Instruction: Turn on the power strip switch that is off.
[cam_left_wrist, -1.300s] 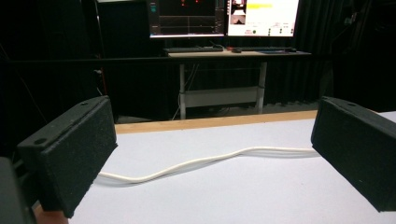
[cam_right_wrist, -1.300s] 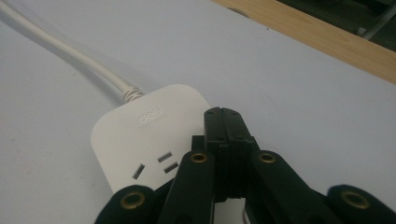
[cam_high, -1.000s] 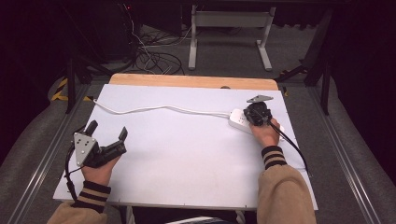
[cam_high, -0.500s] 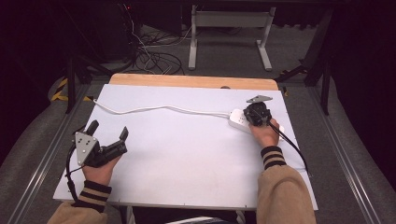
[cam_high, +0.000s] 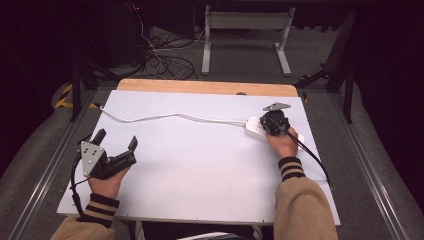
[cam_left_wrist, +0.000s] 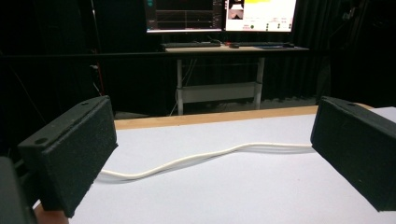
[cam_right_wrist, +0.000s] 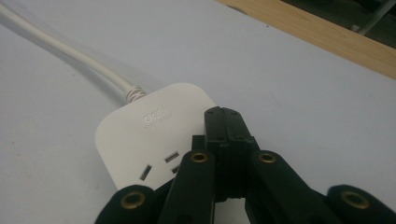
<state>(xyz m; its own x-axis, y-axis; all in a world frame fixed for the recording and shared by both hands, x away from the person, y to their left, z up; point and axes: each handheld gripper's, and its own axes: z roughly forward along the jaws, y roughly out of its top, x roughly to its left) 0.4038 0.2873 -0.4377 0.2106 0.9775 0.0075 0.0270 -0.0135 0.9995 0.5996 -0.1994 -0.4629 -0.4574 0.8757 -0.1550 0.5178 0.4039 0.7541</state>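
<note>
Right gripper (cam_high: 274, 121), black w/ a grey three-cornered plate on top, sits at the table's far right, over a white plastic power strip (cam_high: 256, 129). In the right gripper view its jaws are pressed together, tips (cam_right_wrist: 227, 122) low over the strip (cam_right_wrist: 140, 135) just past the sockets; whether they touch the casing is hard to tell. Strip is only partly visible: near end cut off by the frame bottom & the black linkage, one socket's slots half covered. Embossed logo on its top is too blurred to read. From above, hand + gripper hide most of the strip.

Thin white cord (cam_high: 170, 117) runs from the strip's left end across the white table top (cam_high: 200, 170) towards the far left edge, where it drops off the table.

Left gripper (cam_high: 116, 147) rests near the front left corner, well apart from the strip, jaws spread wide w/ nothing between them. Its own view shows the foam-faced pads (cam_left_wrist: 77, 154) either side of the cord (cam_left_wrist: 196, 157), which lies farther off on the table; right pad covers where the cord continues. Monitors (cam_left_wrist: 219, 14) on a far desk, text unreadable.
</note>
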